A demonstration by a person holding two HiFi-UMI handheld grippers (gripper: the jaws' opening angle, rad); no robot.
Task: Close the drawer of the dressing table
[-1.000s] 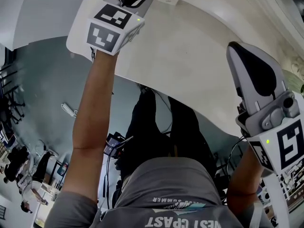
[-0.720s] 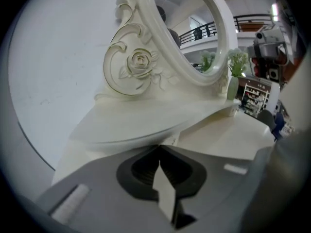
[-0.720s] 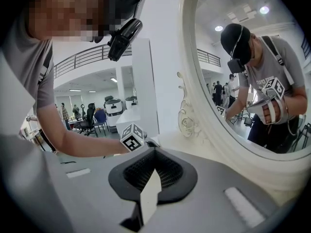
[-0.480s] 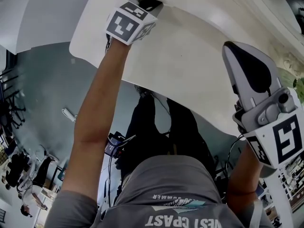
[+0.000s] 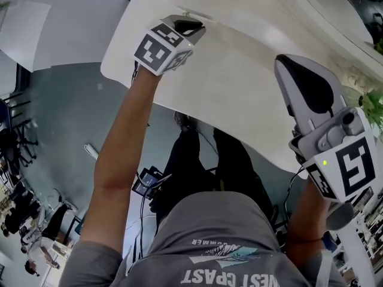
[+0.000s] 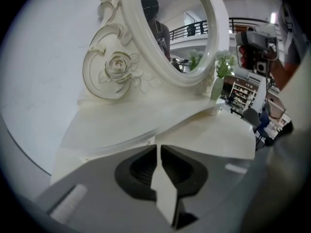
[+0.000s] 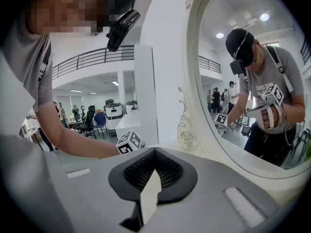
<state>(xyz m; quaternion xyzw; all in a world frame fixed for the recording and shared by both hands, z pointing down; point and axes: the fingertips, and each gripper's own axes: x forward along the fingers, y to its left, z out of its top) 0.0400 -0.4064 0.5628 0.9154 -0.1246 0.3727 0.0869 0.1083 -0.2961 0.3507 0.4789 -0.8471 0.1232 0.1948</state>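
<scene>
A big white bench (image 5: 239, 70) with a curvy edge fills the top of the head view. The left gripper (image 5: 192, 24) is at the far side of the bench, close to its top. The person's bare left arm (image 5: 119, 154) reaches out to it across the bench's near edge. Its jaws have just been opening. They are a little bit apart now, let go, with nothing between them.

Right in front of them is a white ledge (image 6: 107, 149) of the bench. I cannot tell if that is the drawer, and no view shows a drawer clearly.

The right gripper (image 5: 290, 67) is held up in the air over the right end of the bench, touching nothing. Its jaws are pressed together and hold nothing.

At the back of the bench stands an oval mirror (image 6: 180, 33) in a white frame with a carved rose (image 6: 116, 67). A small vase of flowers (image 6: 217, 84) sits on the bench beside the mirror. The grey floor (image 5: 60, 112) shows past the bench's near edge.
</scene>
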